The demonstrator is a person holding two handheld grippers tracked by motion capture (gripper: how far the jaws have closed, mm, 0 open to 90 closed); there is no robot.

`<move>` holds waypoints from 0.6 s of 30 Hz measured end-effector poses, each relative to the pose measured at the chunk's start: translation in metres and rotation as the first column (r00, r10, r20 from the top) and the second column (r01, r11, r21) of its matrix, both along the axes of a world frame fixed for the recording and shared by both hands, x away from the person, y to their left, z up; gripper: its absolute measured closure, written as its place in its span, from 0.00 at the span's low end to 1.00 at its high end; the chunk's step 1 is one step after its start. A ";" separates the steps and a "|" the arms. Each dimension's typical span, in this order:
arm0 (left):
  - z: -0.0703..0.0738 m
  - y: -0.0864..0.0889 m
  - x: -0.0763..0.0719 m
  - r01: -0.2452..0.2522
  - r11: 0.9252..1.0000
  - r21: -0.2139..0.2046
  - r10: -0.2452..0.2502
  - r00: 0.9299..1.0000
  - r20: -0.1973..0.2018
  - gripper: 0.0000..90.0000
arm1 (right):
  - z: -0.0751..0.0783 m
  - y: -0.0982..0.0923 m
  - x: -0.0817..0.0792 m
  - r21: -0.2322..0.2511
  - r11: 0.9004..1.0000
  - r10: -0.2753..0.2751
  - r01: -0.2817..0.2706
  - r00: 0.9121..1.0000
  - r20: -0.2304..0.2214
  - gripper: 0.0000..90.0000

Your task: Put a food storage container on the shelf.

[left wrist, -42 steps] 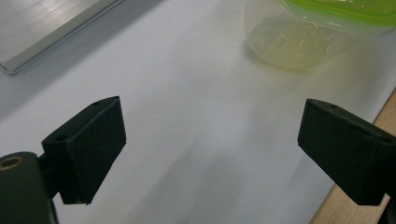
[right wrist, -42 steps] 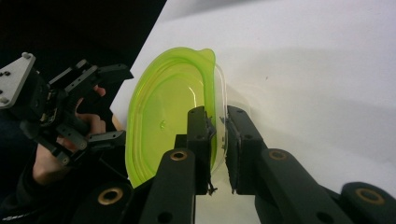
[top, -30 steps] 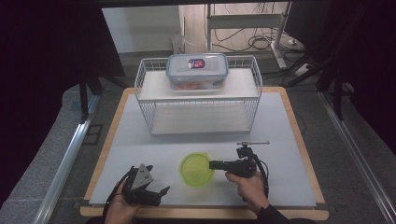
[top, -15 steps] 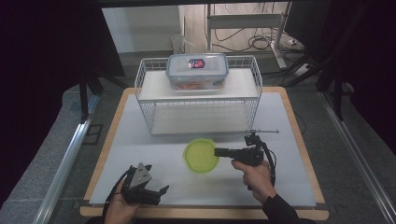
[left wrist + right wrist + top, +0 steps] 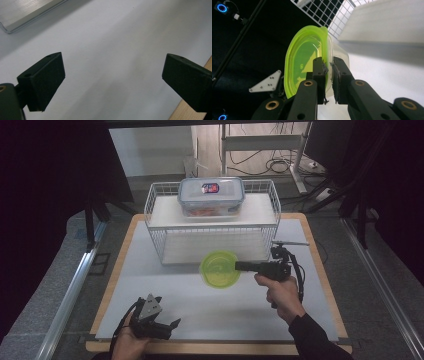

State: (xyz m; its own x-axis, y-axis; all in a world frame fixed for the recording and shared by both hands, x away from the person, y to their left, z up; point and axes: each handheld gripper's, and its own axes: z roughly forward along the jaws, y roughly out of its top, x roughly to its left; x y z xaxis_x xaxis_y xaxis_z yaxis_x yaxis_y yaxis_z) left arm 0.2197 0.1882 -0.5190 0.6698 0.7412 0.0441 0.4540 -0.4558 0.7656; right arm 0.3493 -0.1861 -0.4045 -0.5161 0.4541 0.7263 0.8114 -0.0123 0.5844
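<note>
My right gripper (image 5: 239, 266) is shut on the rim of a round clear tub with a lime-green lid (image 5: 219, 269) and holds it above the white mat, just in front of the wire rack. In the right gripper view the tub (image 5: 304, 57) stands on edge, with its rim pinched between the pads of my right gripper (image 5: 329, 66). My left gripper (image 5: 167, 326) rests near the table's front left edge. Its jaws are wide apart in the left gripper view, where my left gripper (image 5: 112, 75) has bare mat between its fingers.
A white wire rack (image 5: 150, 207) stands at the back middle of the table, with a shelf inside. A clear lidded food box (image 5: 211, 195) sits on top of it. The wooden table edge (image 5: 320, 270) frames the white mat. Dark rails run along both sides.
My right gripper has lifted the green-lidded tub off the mat and carried it up and toward the rack. The left gripper has stayed where it was.
</note>
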 end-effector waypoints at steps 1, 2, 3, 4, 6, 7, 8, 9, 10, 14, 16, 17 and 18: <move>0.000 0.000 0.000 0.000 1.000 0.000 0.000 1.000 0.000 0.05 | 0.000 0.000 0.000 0.000 1.000 0.000 0.000 1.000 0.000 0.91; 0.000 0.000 0.000 -0.001 1.000 0.003 0.001 1.000 -0.001 0.05 | 0.008 -0.001 0.002 0.006 1.000 0.001 -0.001 1.000 -0.002 0.91; 0.000 0.000 0.000 -0.001 1.000 0.003 0.001 1.000 -0.001 0.05 | 0.010 -0.001 0.003 0.008 1.000 -0.001 0.001 1.000 0.002 0.91; 0.000 0.000 0.000 -0.001 1.000 0.002 0.001 1.000 -0.001 0.05 | 0.014 -0.001 0.004 0.006 1.000 0.000 0.000 1.000 0.004 0.91; 0.000 0.000 0.000 -0.003 1.000 0.001 0.003 1.000 0.001 0.05 | 0.021 -0.001 0.007 0.012 1.000 0.001 -0.001 1.000 0.007 0.91; 0.000 0.000 0.000 -0.003 1.000 0.004 0.003 1.000 0.001 0.05 | 0.024 -0.001 0.007 0.015 1.000 0.000 0.000 1.000 0.011 0.91; 0.000 0.000 0.000 -0.003 1.000 0.005 0.003 1.000 0.002 0.05 | 0.028 -0.001 0.009 0.013 1.000 0.001 -0.001 1.000 0.016 0.91; 0.000 0.000 0.000 -0.003 1.000 0.005 0.003 1.000 0.002 0.05 | 0.031 -0.001 0.010 0.011 1.000 -0.001 0.000 1.000 0.023 0.91; 0.000 0.000 0.000 -0.005 1.000 0.007 0.005 1.000 0.003 0.05 | 0.035 -0.001 0.011 0.011 1.000 -0.001 0.000 1.000 0.026 0.91; 0.000 0.001 0.000 -0.008 1.000 0.003 0.008 1.000 0.003 0.05 | 0.047 -0.002 0.017 0.016 1.000 -0.009 0.009 0.999 0.033 0.91; 0.000 0.001 0.000 -0.011 1.000 -0.003 0.011 1.000 0.004 0.05 | 0.053 -0.002 0.020 0.020 1.000 -0.011 0.010 0.999 0.040 0.91; 0.000 0.001 0.001 -0.011 1.000 -0.003 0.011 1.000 0.004 0.05 | 0.057 -0.003 0.021 0.026 1.000 -0.014 0.013 0.999 0.044 0.91; 0.000 0.001 0.001 -0.010 1.000 0.001 0.010 1.000 0.003 0.05 | 0.059 -0.003 0.022 0.032 0.999 -0.015 0.014 0.999 0.051 0.91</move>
